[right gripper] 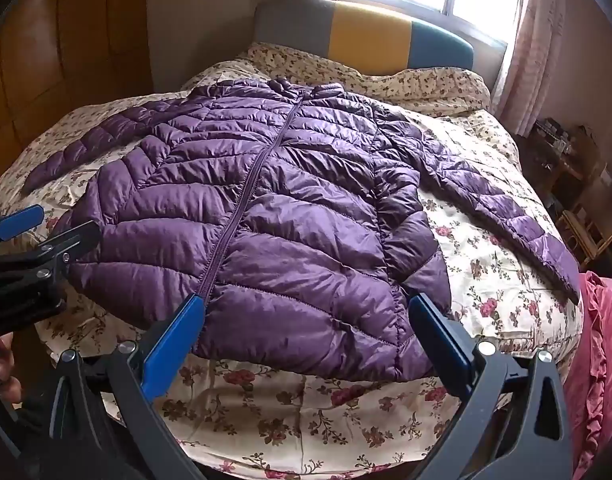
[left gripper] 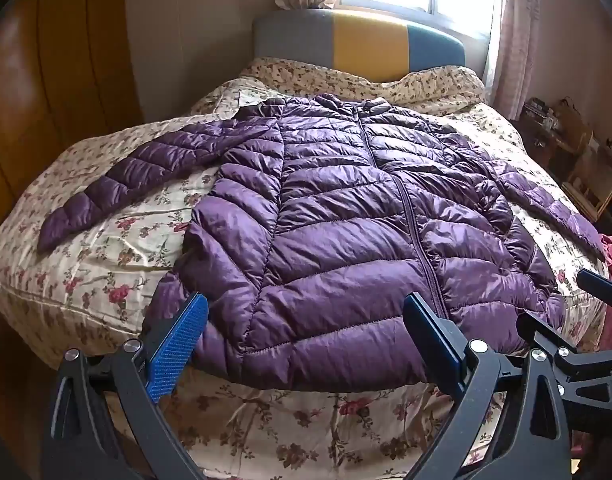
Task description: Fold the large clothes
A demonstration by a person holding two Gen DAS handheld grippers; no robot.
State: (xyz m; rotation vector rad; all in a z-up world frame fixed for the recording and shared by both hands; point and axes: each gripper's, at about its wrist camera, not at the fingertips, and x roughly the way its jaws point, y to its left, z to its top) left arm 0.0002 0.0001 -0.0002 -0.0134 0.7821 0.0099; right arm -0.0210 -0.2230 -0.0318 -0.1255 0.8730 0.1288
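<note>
Puffy purple quilted down jacket (left gripper: pixel 337 216) is lying flat, front up and zipped, on the floral-print bed cover (left gripper: pixel 106 264). Collar is pointing toward the grey-yellow-teal padded headboard (left gripper: pixel 357 40); hem is facing the grippers, so the long axis is running straight away from both cameras. Sleeves are spreading out to either side, the left sleeve (left gripper: pixel 118 184) angling down-left, the right sleeve (right gripper: pixel 505 208) angling down-right toward a pink ruffled cloth (right gripper: pixel 601 360).

Left gripper (left gripper: pixel 306 328) is hovering just short of the hem, fingers wide apart, gripping nothing; the hem's left half is sitting between them. Right gripper (right gripper: pixel 306 328) is likewise spread wide and empty, framing the hem's right half near the side seam.

Judgement: folding is not yet started. Each gripper is sitting nearest its own hem corner; each sleeve is lying farther off, outboard and ahead. A sleeve-in fold would be calling for a reach forward and outward on that side.
</note>
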